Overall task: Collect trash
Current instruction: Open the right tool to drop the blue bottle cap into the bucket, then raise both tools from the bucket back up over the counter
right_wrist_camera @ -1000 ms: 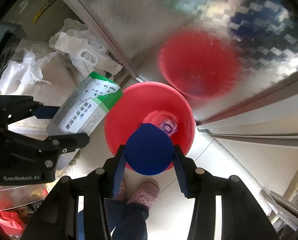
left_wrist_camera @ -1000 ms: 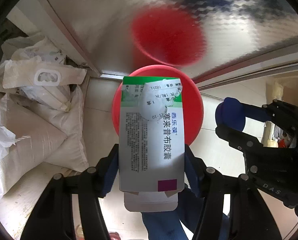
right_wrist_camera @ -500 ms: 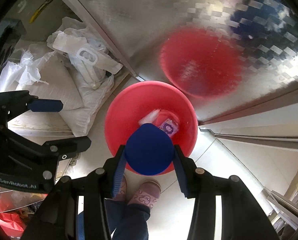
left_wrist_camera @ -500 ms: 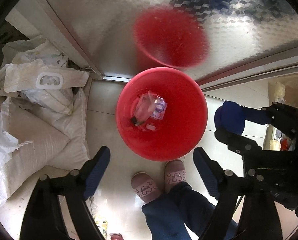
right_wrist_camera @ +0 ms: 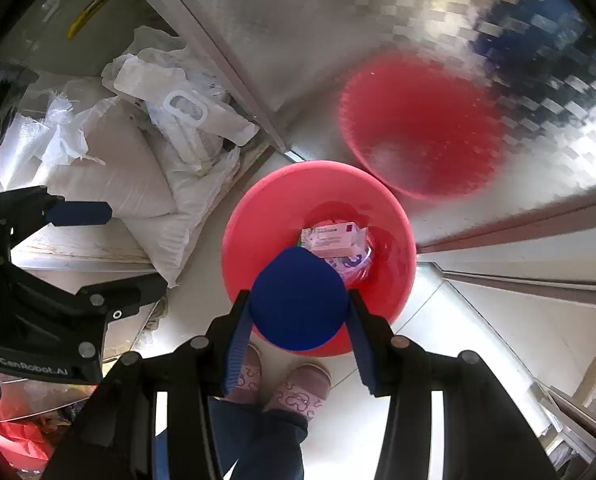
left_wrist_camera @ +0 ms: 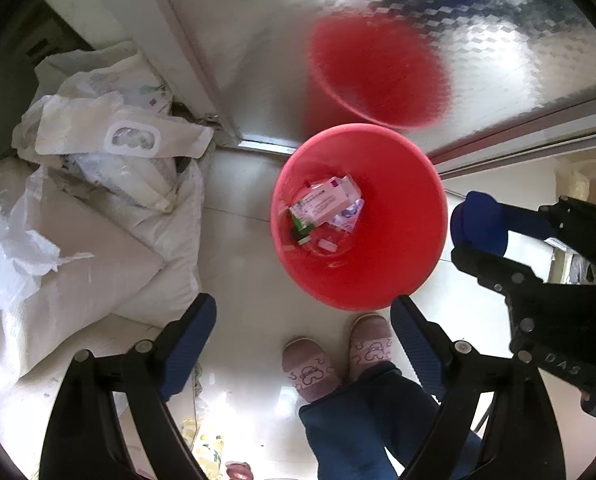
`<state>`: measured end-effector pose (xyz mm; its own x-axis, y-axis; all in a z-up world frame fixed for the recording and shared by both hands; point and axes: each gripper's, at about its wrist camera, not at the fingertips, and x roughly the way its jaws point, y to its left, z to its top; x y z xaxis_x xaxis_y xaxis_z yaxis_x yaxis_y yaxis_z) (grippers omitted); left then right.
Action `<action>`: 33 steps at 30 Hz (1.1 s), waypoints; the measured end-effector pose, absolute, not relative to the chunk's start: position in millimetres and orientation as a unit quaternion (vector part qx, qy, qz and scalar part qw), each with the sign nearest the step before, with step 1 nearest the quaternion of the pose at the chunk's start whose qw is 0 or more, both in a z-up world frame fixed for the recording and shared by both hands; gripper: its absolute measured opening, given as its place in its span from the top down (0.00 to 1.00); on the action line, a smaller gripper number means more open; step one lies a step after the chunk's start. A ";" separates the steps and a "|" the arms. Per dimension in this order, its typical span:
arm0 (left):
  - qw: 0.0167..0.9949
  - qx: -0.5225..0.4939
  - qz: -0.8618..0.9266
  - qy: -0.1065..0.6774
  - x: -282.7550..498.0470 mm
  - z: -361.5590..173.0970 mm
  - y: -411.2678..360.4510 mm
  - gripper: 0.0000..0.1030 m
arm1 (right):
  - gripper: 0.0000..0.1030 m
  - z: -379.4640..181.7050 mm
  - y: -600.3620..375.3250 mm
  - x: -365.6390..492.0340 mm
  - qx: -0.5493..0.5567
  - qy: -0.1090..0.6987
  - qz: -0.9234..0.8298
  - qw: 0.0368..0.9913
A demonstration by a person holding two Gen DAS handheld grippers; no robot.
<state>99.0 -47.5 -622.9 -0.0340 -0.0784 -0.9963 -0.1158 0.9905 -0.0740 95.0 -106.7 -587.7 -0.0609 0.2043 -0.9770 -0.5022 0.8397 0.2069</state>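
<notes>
Trash here means two things: a medicine box already lying in the bottom of the red bin, and a blue round lid not yet dropped. Right tool pinches the blue lid between its two pads, jaws partway apart and pressed on the lid's edges. From the right wrist view the lid hangs above the near part of the bin, bin opening directly below and slightly ahead, so the drop looks nearly lined up; judgement: release or a small nudge forward is next. Left tool is spread wide and opening further, nothing between its pads, pointing down with the bin just ahead of its tips. Box lies tilted, long axis running diagonally across the bin floor, among small scraps and a plastic wrapper. Bin stands on the tile floor against a shiny metal panel that mirrors it. White sacks piled to the left. Person's slippers near the bin's close edge.
</notes>
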 end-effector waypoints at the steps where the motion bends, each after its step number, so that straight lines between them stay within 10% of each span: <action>1: 0.692 -0.064 0.017 0.719 98.0 -622.4 -46.0 0.15 | 0.58 -587.3 -105.2 95.3 -0.109 0.679 0.264 0.676; 10: 0.701 -0.060 0.024 0.710 93.5 -602.4 -36.4 0.15 | 0.31 -572.6 -101.7 95.0 -0.115 0.663 0.267 0.690; 33: 0.775 -0.084 0.038 0.625 47.2 -332.7 -43.7 0.15 | 0.26 -304.7 -121.1 54.8 -0.104 0.598 0.216 0.765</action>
<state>47.2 -43.7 -332.7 0.2155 -0.0465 -0.9754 -0.1640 0.9830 -0.0831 54.8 -121.1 -304.7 0.1922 0.2059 -0.9595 -0.4551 0.8849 0.0987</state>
